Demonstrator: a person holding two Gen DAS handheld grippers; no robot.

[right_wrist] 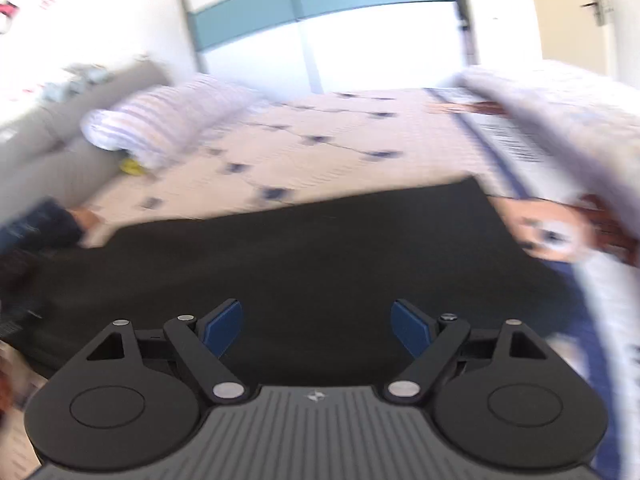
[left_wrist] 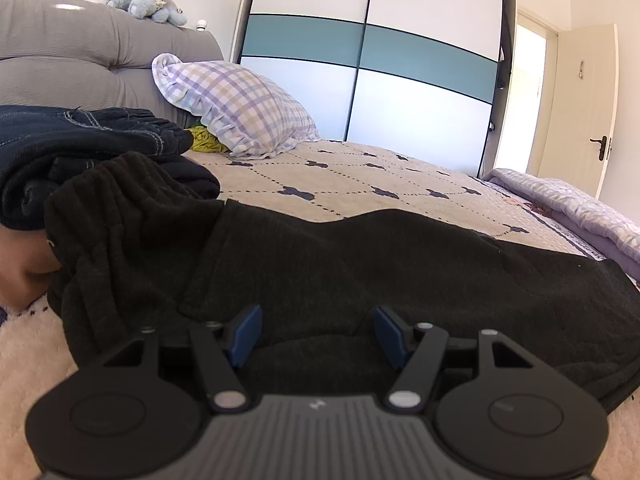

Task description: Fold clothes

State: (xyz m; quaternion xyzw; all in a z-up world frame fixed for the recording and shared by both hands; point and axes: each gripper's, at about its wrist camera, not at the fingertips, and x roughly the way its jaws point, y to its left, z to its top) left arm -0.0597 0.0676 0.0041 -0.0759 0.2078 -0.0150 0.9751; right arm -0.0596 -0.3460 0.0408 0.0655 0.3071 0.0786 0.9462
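Dark garment [left_wrist: 360, 264] (ribbed, fleecy), rumpled

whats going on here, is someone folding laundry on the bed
Yes. A person holds two grippers over a dark garment spread on the bed. The left gripper and the right gripper both have their jaws open, gripping nothing. Dark jeans are piled beside it. The right view is blurred.

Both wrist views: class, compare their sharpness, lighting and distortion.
Left wrist view: sharp; the checked pillow and black garment read clearly, straight wardrobe edges bow from fisheye distortion. Right wrist view: motion blur smears the pillow and bedspread, the wardrobe is glary, yet the right tongs stay crisp.
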